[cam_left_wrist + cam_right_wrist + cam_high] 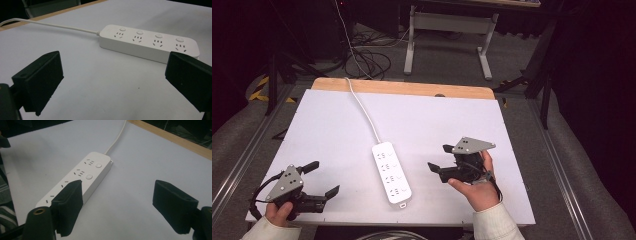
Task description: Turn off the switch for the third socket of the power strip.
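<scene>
A white power strip (391, 172) with several sockets and round buttons lies on the white table top (327, 130), its white cable (362, 110) running off toward the far edge. My left gripper (323, 178) rests at the table's near left corner, jaws wide apart and empty, pointing right at the power strip (150, 45). My right gripper (441, 158) is held to the right of the strip, pointing left at it, jaws spread with nothing between them. In the right gripper view the power strip (85, 177) lies beyond the left jaw, apart from it.
A wooden strip (402, 89) edges the far side of the table. Beyond it on the floor stand a white frame (447, 35) and tangled cables (367, 60). Metal rails (242, 160) run along both sides of the table.
</scene>
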{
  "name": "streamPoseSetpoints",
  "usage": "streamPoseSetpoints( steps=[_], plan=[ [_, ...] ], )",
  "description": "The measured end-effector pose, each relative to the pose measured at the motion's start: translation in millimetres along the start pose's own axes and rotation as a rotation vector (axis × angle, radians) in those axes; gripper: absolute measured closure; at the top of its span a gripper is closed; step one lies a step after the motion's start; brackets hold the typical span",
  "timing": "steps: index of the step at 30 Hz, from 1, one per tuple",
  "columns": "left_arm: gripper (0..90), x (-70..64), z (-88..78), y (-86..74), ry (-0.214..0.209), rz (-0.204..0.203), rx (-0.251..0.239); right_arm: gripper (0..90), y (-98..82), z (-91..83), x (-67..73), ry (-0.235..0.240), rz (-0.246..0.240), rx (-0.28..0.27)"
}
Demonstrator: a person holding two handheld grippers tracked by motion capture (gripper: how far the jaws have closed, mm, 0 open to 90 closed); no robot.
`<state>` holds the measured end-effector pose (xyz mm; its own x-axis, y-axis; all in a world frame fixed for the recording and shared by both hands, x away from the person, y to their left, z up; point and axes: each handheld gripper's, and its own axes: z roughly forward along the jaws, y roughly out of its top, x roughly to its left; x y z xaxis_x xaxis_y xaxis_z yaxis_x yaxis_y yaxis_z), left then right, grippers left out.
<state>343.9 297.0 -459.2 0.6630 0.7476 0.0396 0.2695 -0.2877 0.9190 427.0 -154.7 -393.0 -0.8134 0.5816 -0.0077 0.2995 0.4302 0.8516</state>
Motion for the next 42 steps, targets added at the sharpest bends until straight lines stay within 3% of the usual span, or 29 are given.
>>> streamPoseSetpoints(
  steps=[15, 25, 34, 39, 42],
  plan=[
    [2.1, 1.0, -1.5, 0.5, 0.004, 0.013, 0.005, 20.1, -41.7, -12.4, -14.2, -0.012, 0.003, -0.02],
    [2.1, 2.4, -3.2, 1.9, 0.003, 0.023, 0.024, 19.6, -68.8, -15.4, -22.8, -0.041, 0.047, -0.027],
    [2.2, 3.9, -4.5, 2.1, 0.0, -0.002, 0.026, 17.5, -90.1, -20.0, -28.6, -0.057, 0.079, -0.042],
    [2.1, 3.7, -5.0, 1.3, 0.014, -0.011, 0.008, 16.5, -99.9, -17.9, -31.5, -0.055, 0.089, -0.005],
    [2.2, 4.7, -5.3, 1.2, 0.029, 0.006, 0.005, 16.5, -106.8, -16.4, -32.3, -0.057, 0.091, 0.019]
  ],
)
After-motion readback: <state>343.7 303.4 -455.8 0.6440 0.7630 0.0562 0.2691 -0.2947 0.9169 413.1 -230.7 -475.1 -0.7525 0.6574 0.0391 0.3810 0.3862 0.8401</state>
